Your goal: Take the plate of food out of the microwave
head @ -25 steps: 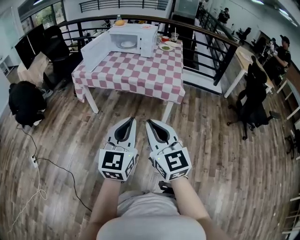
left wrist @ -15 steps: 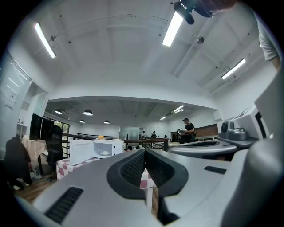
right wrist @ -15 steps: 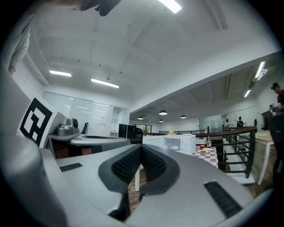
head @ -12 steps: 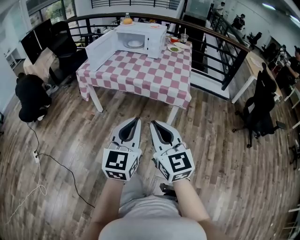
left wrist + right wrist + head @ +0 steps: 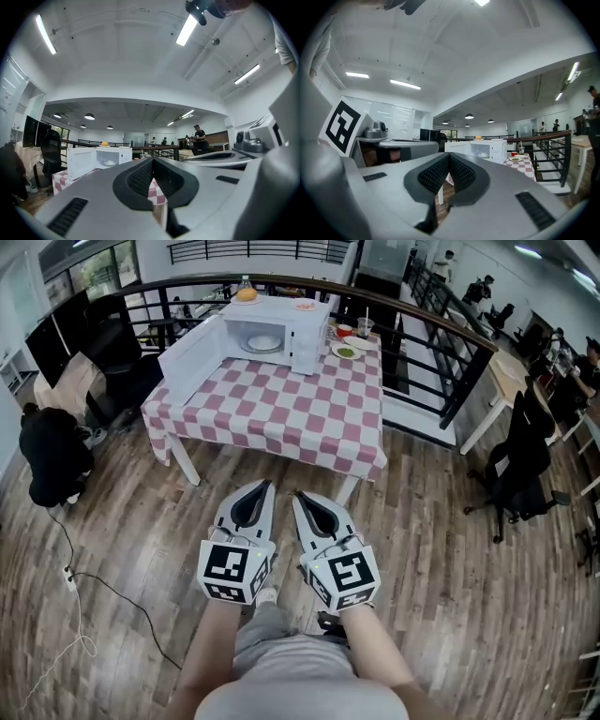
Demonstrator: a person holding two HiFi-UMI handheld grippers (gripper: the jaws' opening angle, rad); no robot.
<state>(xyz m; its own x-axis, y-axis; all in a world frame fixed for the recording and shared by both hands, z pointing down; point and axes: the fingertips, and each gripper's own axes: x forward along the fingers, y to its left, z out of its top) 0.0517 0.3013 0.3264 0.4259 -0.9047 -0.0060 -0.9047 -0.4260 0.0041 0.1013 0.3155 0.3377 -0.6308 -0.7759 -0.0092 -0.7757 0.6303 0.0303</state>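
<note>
The plate (image 5: 263, 343) sits inside the open microwave (image 5: 309, 334) on the checkered tabletop (image 5: 281, 413), well ahead of both pairs of jaws. The left gripper (image 5: 266, 486) and right gripper (image 5: 300, 496), side by side, are clenched on nothing.

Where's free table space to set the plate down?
Free: the whole near half of the table, in front of the microwave and its open door. Crowded: the far right corner, where dishes and a cup sit beside the microwave.
</note>
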